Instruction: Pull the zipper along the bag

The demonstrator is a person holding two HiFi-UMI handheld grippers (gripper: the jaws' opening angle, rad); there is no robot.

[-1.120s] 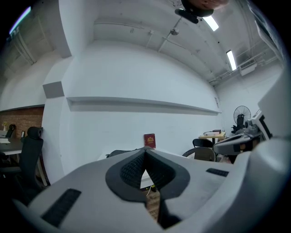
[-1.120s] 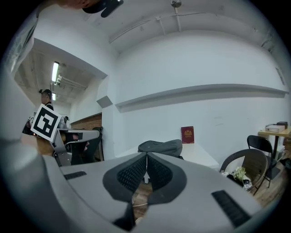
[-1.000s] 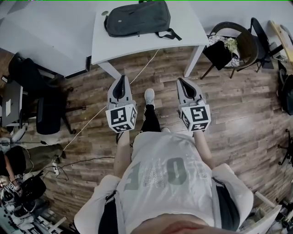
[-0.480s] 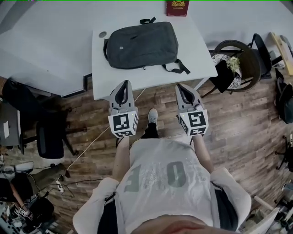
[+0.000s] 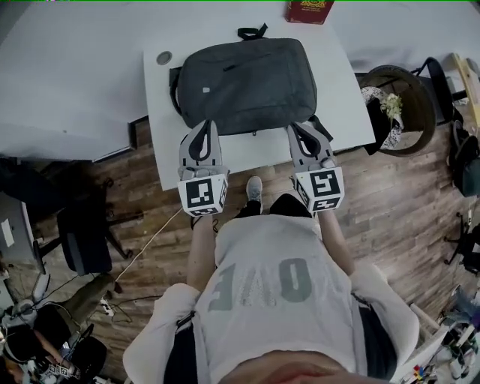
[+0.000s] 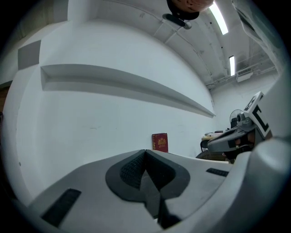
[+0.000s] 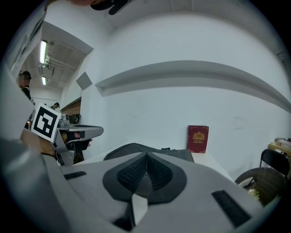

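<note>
Lying flat on a white table (image 5: 341, 90), a dark grey fabric backpack (image 5: 244, 82) is seen. The left gripper (image 5: 202, 124) and right gripper (image 5: 298, 128) are closed, empty.

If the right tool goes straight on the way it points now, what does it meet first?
Probably the grey backpack on the white table; the right tool, shut, points at its near edge.

White table (image 5: 341, 90) against a pale wall. At its far edge, a dark red book (image 5: 308, 10) with a gold crest, upright. Near its far left corner, a small round grey disc (image 5: 163, 58). Right of the table, a round-backed chair (image 5: 409, 105). Left of it, a dark office chair (image 5: 82, 232) on wood floor (image 5: 405, 195). From under its near edge, a white cable (image 5: 150, 244) across the boards.
</note>
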